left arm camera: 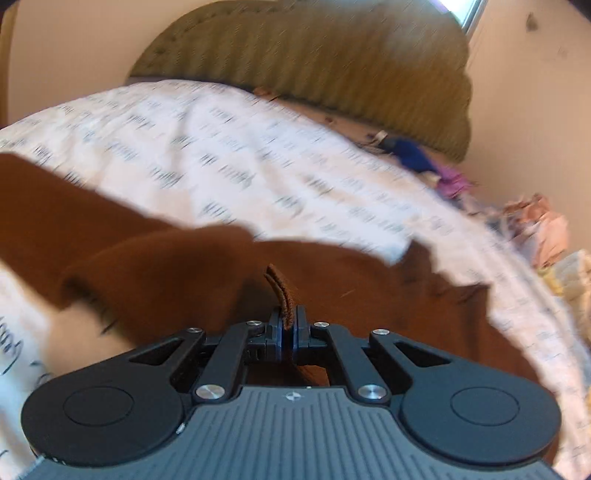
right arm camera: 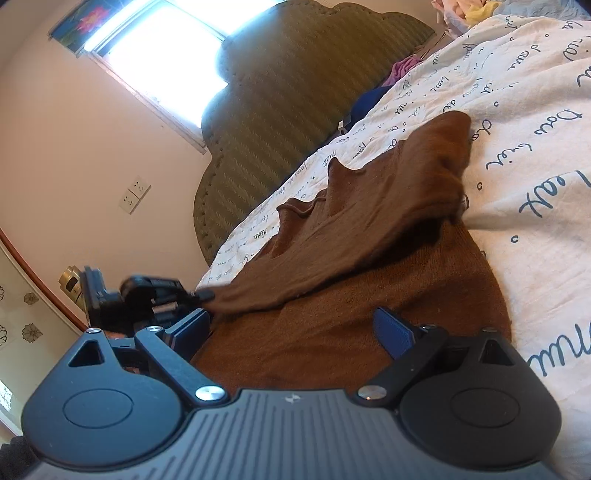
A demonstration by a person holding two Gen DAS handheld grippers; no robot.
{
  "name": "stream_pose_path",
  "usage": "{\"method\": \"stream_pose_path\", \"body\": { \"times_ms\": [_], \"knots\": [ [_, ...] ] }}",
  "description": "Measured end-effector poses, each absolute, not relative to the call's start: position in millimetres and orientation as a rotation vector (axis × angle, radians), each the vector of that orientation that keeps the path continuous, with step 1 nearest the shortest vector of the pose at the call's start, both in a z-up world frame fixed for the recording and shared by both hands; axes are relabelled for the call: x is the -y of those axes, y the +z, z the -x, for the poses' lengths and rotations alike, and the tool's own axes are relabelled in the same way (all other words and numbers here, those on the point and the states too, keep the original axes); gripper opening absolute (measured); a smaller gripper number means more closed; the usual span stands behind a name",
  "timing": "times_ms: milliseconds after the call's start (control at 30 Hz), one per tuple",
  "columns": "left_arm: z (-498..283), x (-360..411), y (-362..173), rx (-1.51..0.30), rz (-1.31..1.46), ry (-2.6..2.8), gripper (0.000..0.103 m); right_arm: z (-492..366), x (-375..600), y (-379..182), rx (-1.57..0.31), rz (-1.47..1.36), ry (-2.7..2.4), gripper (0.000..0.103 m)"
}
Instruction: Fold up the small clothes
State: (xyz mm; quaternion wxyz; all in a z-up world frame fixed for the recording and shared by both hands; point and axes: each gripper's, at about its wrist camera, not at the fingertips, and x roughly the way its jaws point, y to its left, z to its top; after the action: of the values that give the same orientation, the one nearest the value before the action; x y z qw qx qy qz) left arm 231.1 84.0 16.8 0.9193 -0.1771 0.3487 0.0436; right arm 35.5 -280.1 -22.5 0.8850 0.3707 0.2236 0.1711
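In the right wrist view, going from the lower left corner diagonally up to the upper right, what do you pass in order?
Right gripper, jaws open → brown garment → white bedsheet with script print → pile of colourful clothes at the top edge.

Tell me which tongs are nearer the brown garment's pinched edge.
Left. The left tongs are shut on that edge of the brown garment. The right tongs hang open above its flat part, apart from the edge.

Left gripper (left arm camera: pixel 287 332): I see black linkages, silver screws, blue pads.
Right gripper (right arm camera: pixel 291 328): same black arms, grey ribbed body.
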Motion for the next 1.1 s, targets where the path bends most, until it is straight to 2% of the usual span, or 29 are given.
{"method": "stream_pose_path", "body": {
  "times_ms": [100,267,367,467,533,667,767,867,1000,1100],
  "knots": [
    [-225,-89,6,-0.694,0.333,0.115,0.004,-36,281,-23,-0.463,-0.776,0.358,0.097],
    [-223,-110,22,-0.651,0.363,0.150,0.004,-35,283,-24,-0.461,-0.780,0.362,0.097],
    [-231,-114,6,-0.733,0.324,0.157,0.006,-35,283,-24,-0.462,-0.779,0.362,0.097],
    [-224,-109,-3,-0.682,0.271,0.142,0.006,-35,284,-22,-0.464,-0.784,0.350,0.097],
    [-222,-112,-6,-0.669,0.299,0.136,0.006,-36,284,-5,-0.486,-0.775,0.315,0.098],
    [-221,-120,-8,-0.667,0.354,0.112,0.007,-62,282,42,-0.327,-0.678,0.344,0.100],
    [-220,-123,-8,-0.668,0.373,0.103,0.008,-130,282,36,-0.503,-0.632,0.232,0.103],
    [-220,-128,-9,-0.668,0.406,0.101,0.013,-175,269,8,-0.676,-0.384,0.023,0.103],
    [-219,-145,-12,-0.674,0.509,0.061,0.014,-175,236,-4,-0.669,-0.107,-0.039,0.103],
    [-208,-161,4,-0.665,0.548,-0.010,0.017,-173,236,-4,-0.671,-0.097,-0.040,0.103]
  ]
}}
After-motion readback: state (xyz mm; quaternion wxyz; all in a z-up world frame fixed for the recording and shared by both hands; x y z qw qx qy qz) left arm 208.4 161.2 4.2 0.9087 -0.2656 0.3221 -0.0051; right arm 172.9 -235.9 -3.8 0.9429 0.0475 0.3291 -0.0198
